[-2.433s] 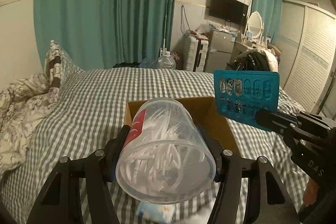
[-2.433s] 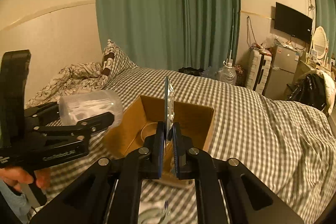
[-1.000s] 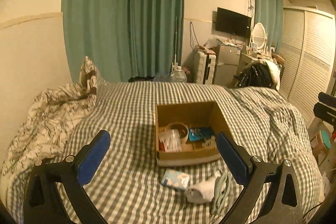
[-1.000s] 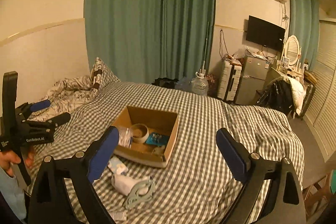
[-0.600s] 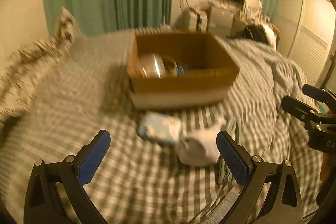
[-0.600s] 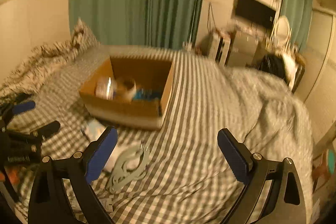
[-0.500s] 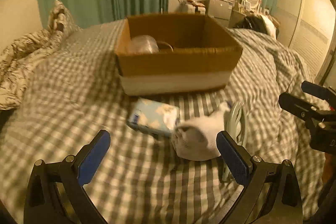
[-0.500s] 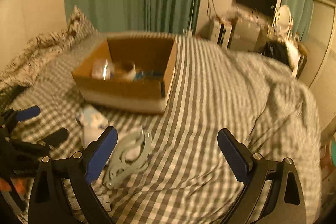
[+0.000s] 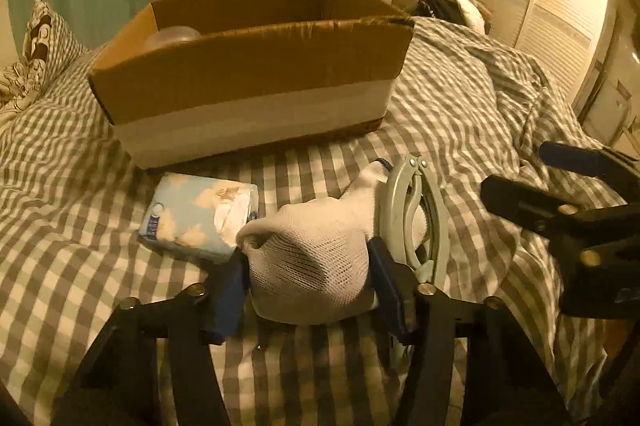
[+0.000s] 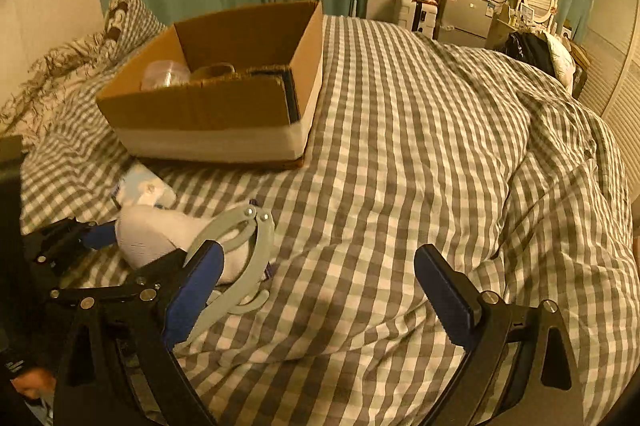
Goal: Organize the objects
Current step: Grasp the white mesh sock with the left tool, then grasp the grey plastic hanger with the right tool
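A white rolled sock [image 9: 312,258] lies on the checked bed just in front of the cardboard box [image 9: 256,94]. My left gripper [image 9: 308,290] is shut on the white sock, a blue pad on each side of it; it also shows in the right wrist view [image 10: 160,230]. A grey-green folding clip hanger [image 9: 420,214] lies against the sock's right side [image 10: 244,258]. A blue tissue pack [image 9: 196,214] lies to the sock's left. My right gripper [image 10: 316,290] is open and empty, low over the bed right of the hanger.
The box [image 10: 224,114] holds a clear plastic jar [image 10: 164,74] and a tape roll [image 10: 212,70]. A pillow and rumpled quilt [image 10: 68,54] lie at the far left. The checked duvet [image 10: 440,146] spreads to the right. Wardrobe doors [image 9: 560,38] stand at the far right.
Both grippers dropped from above the bed to its surface near the box. My left gripper closed from wide open onto the white sock. The right gripper stayed open.
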### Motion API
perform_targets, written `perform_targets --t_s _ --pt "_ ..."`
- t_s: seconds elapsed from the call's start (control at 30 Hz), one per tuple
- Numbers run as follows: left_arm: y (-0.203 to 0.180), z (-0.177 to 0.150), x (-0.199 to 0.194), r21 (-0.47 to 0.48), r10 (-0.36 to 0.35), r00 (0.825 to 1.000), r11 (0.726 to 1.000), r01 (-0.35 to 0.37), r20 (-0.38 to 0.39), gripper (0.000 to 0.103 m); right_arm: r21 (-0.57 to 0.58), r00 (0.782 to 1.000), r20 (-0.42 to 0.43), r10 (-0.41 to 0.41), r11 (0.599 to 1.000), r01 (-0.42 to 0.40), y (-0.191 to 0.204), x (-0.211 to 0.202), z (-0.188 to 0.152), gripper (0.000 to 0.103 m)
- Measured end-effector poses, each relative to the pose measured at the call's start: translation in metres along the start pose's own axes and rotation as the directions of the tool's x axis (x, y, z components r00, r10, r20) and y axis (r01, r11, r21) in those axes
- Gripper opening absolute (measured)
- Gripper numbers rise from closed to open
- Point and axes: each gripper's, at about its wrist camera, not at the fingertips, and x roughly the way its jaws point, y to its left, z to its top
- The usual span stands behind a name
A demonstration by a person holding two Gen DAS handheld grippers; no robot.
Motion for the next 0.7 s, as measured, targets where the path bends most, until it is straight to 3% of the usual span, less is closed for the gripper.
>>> perform_targets --t_s 0.1,0.27,0.4,0.7 --pt "0.008 -0.002 -0.020 -0.024 0.023 1.000 0.999 -0.023 0.015 0.052 -0.006 1.000 -0.012 0.010 1.000 -0.011 0.007 -0.002 -0.001 0.096" --pt "0.042 0.002 -0.061 -0.102 0.030 0.993 0.995 -0.018 0.111 0.051 -0.035 0.999 -0.023 0.027 0.999 -0.027 0.025 -0.004 -0.003 0.096" --pt "0.064 0.009 -0.081 -0.126 0.134 0.977 0.985 -0.113 0.168 0.051 -0.070 0.997 -0.056 0.043 0.996 -0.047 0.045 0.004 -0.009 0.096" --pt "0.068 0.002 -0.069 -0.115 0.124 0.984 0.987 -0.109 0.129 0.051 -0.071 0.987 -0.152 0.055 0.995 -0.066 0.067 0.050 -0.022 0.095"
